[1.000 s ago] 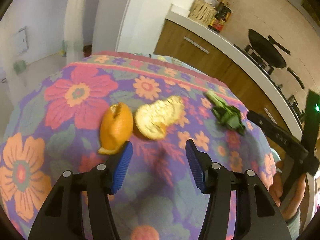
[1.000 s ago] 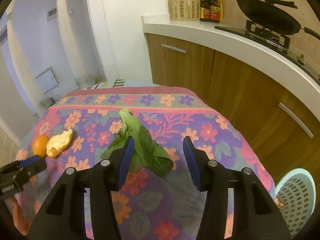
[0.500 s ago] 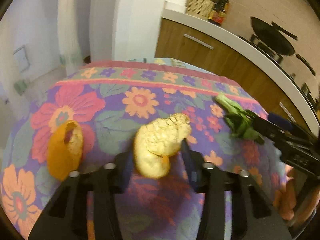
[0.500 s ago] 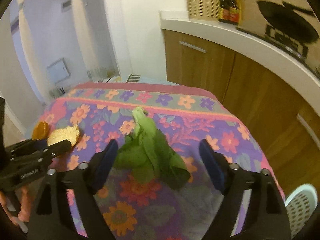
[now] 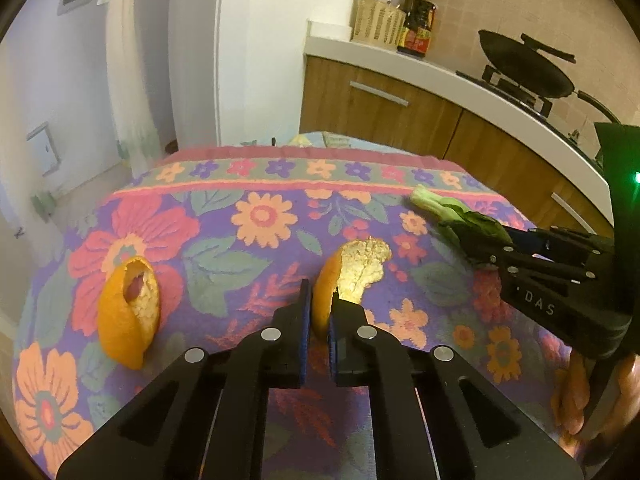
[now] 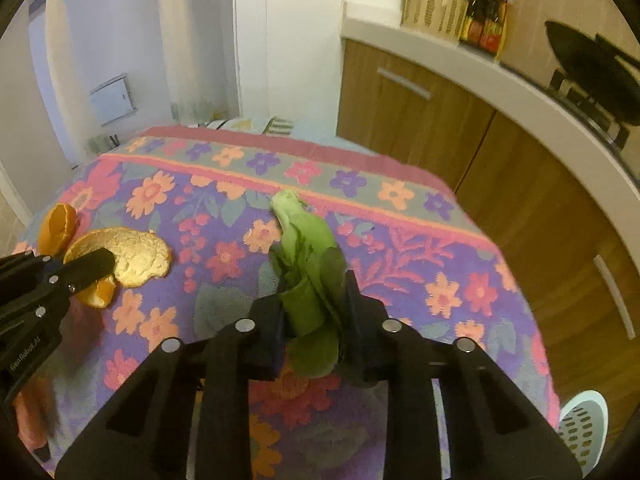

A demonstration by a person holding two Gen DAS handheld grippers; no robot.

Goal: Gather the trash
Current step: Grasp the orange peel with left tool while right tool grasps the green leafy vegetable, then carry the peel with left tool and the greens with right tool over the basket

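Warm, dim indoor light, brighter on the white wall (image 5: 256, 40) at upper centre. Both fisheye views bend strongly toward dark vignetted corners. The right wrist view is softer, with the wok (image 6: 592, 68) at upper right smeared; a green LED (image 5: 636, 178) glares at the right edge

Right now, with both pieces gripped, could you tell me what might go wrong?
The left hand-held gripper pinches only one edge of the orange peel, so it may tear or slip. The right hand-held gripper holds the limp green leaf mid-length; its ends could droop. A second peel is ungrasped.
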